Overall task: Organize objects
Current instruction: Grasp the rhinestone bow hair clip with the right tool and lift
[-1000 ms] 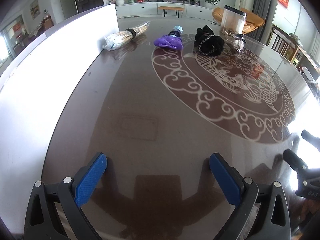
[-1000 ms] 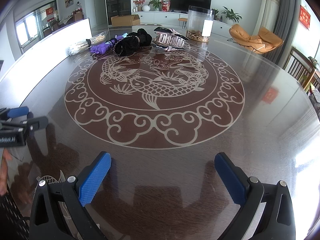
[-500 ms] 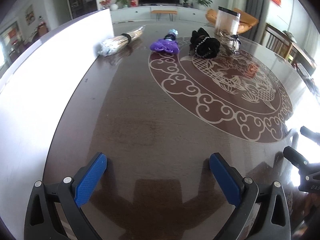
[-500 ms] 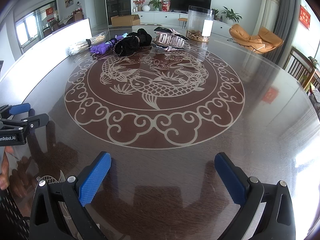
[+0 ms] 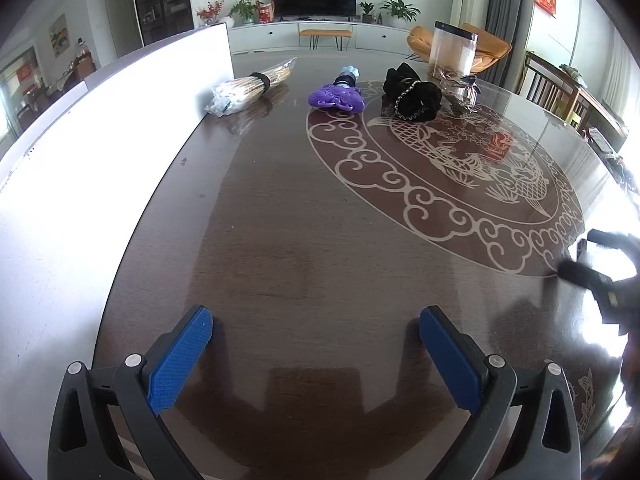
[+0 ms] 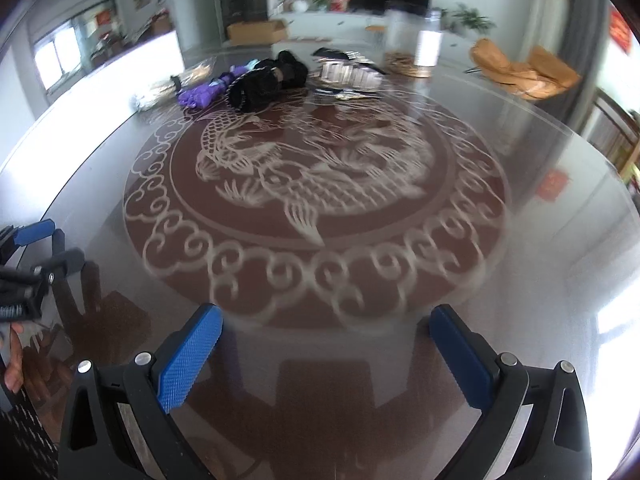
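At the far side of the round dark table lie a wrapped bundle of sticks, a purple item with a pale blue end, a black scrunchie-like item and a clear container. They also show in the right wrist view: purple item, black item, a silver striped packet, clear container. My left gripper is open and empty over the near table. My right gripper is open and empty, far from the objects.
A white board stands along the table's left edge. The table carries a fish and cloud pattern. Orange chairs and wooden chairs stand beyond the right side. The right gripper's body shows blurred at the left view's right edge.
The right gripper has started moving forward toward the objects; its view is now blurred. The left view has shifted slightly closer to the objects.
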`<state>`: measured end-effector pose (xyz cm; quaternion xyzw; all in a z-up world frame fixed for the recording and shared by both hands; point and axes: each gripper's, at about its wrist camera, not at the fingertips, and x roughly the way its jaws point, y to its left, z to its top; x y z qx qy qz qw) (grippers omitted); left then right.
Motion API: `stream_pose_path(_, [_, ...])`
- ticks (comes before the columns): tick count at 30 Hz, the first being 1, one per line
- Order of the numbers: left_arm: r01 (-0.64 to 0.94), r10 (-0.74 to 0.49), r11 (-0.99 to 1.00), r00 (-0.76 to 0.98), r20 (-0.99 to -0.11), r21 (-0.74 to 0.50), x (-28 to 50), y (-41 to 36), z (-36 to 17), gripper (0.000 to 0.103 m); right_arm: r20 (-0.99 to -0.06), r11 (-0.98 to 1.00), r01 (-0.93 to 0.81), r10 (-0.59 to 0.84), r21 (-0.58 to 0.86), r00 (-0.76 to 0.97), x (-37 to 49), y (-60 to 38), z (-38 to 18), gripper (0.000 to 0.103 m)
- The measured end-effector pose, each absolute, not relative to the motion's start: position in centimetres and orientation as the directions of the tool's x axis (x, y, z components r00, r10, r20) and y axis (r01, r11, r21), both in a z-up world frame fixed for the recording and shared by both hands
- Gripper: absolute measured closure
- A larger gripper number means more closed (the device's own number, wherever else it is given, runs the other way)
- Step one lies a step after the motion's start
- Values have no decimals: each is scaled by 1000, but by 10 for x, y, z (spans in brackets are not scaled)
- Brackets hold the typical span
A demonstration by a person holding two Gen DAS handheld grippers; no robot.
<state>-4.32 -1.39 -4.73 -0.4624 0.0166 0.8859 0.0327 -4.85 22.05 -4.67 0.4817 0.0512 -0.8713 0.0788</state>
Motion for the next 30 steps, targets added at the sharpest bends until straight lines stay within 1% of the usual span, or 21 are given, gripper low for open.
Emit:
stream_pose_path(2, [-73, 42, -997, -571, -820, -1, -44, -14, -47, 0, -868, -984, 176, -87, -1, -489, -81, 218, -44, 0])
stream_pose_path(4, [-72, 42, -997, -571, -820, -1, -44, -14, -47, 0, -840, -989, 138, -113, 46, -531, -108, 223, -34, 0])
stream_pose_path(7, [-71, 42, -997, -571, -820, -2, -44, -13, -47, 0, -788, -995, 79, -99, 64, -608, -157, 225, -14, 0])
stream_pose_path(10, [-72, 42, -997, -571, -820, -2, -44, -13, -47, 0, -755, -988, -30, -98, 154, -648, -205, 232, 2, 0])
stream_pose_path(12, [-72, 42, -997, -571, -820, -2, -45, -13, -47, 0, -766, -970, -114, -96, 216, -635, -234, 235, 2, 0])
stream_pose_path(14, [-72, 42, -997, -571, -820, -2, -45, -13, -47, 0, -798, -940, -184, -129, 288, -589, -258, 236, -8, 0])
stream_pose_path(16, [-72, 42, -997, -571, -820, -2, -45, -13, -47, 0, -813, -918, -228, -148, 324, -563, -270, 232, -18, 0])
stream_pose_path(17, [-71, 42, -997, -571, -820, -2, -45, -13, -47, 0, -817, -919, -229, -148, 322, -557, -272, 230, -20, 6])
stream_pose_path(18, [-71, 42, -997, -571, -820, -2, -45, -13, -47, 0, -826, -927, -215, -148, 308, -544, -274, 226, -23, 15])
stream_pose_path(19, [-71, 43, -997, -570, -820, -3, -45, -13, -47, 0, -839, -939, -191, -149, 286, -524, -275, 221, -26, 38])
stream_pose_path(24, [-71, 43, -998, -570, -820, -3, -47, -13, -47, 0, -837, -978, -68, -131, 196, -532, -247, 213, -28, 39])
stream_pose_path(30, [-70, 42, -998, -570, -820, -2, -46, -14, -47, 0, -811, -980, 129, -196, 149, -551, -155, 219, -30, 39])
